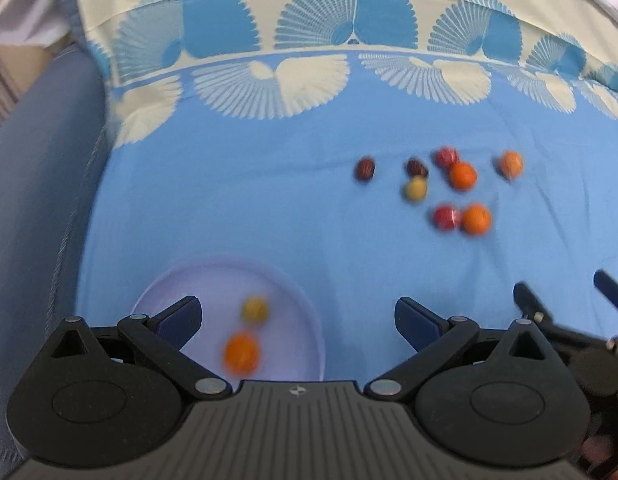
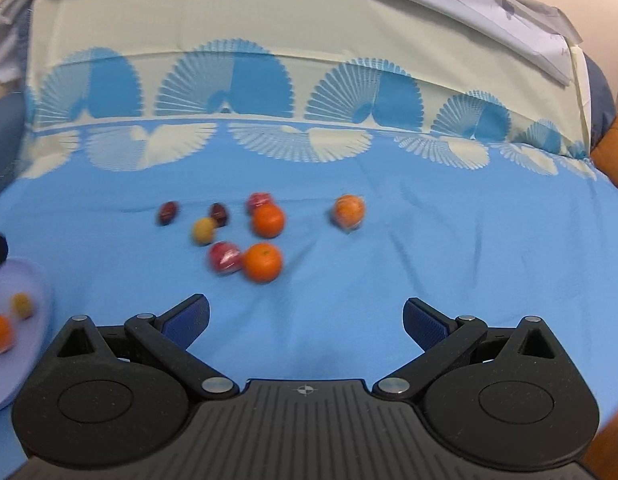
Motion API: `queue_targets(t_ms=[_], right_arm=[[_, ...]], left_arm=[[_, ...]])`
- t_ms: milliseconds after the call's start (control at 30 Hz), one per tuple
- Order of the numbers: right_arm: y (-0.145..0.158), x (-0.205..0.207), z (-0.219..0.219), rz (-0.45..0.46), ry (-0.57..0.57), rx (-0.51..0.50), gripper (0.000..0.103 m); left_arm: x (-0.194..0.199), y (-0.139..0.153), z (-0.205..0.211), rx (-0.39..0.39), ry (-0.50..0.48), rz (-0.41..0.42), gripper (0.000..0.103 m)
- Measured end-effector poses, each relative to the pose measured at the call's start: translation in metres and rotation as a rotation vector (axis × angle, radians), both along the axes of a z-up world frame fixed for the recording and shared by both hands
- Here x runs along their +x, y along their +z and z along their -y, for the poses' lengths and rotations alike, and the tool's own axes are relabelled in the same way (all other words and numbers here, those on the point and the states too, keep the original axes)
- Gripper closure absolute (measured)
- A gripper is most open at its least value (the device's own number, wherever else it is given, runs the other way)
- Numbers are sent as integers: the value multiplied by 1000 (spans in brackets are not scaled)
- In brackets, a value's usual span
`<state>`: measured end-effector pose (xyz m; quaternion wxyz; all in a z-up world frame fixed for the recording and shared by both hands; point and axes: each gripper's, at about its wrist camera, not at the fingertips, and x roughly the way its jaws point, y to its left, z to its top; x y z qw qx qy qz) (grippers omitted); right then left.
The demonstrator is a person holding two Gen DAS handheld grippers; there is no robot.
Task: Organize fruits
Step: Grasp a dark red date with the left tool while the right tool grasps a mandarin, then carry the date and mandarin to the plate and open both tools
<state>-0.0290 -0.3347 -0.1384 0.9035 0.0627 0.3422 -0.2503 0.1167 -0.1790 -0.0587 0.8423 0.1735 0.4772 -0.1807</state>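
A pale lilac plate (image 1: 301,300) lies on the blue cloth just ahead of my open, empty left gripper (image 1: 297,318). It holds an orange (image 1: 241,353) and a small yellow fruit (image 1: 255,309). The plate also shows at the left edge of the right wrist view (image 2: 37,280). Several loose fruits lie further out: oranges (image 2: 262,262) (image 2: 267,220) (image 2: 349,209), red fruits (image 2: 225,258) (image 2: 259,201), dark fruits (image 2: 167,213) (image 2: 218,213) and a yellow one (image 2: 203,230). My right gripper (image 2: 305,320) is open and empty, short of the cluster.
A blue and cream fan-patterned cloth (image 2: 469,260) covers the surface and rises at the back. A blue upholstered edge (image 1: 37,184) runs along the left. An orange cushion (image 2: 613,160) sits at the far right. The right gripper's frame shows at the left view's right edge (image 1: 569,320).
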Motion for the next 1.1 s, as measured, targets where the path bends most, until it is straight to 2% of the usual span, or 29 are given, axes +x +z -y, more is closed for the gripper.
queue_targets(t_ms=[133,267,367,467,533,633,700,733,767,800,833,867,900,1000,1100], right_arm=[[-32,41,23,-41,24,-11,1],[-64,74,37,-94,117,-40,1],[-76,86,52,-59,138,-29,1],[-79,92,64,-32,73,-70,1],[-80,89,72,-16,47,-32,1],[-82,88,75,-6,38,3,3],[-80,86,73,8,56,12,18],[-80,86,72,14,67,17,22],[-78,85,69,23,87,19,35],[-77,85,67,35,111,21,60],[-73,84,65,46,119,12,66],[-71,83,65,51,102,-2,67],[-70,82,69,62,83,11,67],[-69,77,88,98,-8,82,67],[-69,72,94,87,-57,60,67]], left_arm=[[51,-26,42,10,11,5,0],[101,-62,79,14,-19,-64,0],[133,-89,101,27,-31,-95,0],[160,-114,112,53,-26,-125,0],[173,-127,116,79,-2,-143,0],[177,-131,110,31,10,-153,0],[176,-131,111,31,-1,-146,0],[176,-130,112,31,0,-146,0],[176,-128,112,24,2,-149,2],[176,-127,113,7,-3,-153,16],[174,-124,115,-15,-21,-160,24],[170,-118,117,-25,-43,-143,67],[165,-113,120,-29,-81,-138,82],[159,-102,113,-89,-51,-170,82],[143,-83,103,-78,-51,-120,82]])
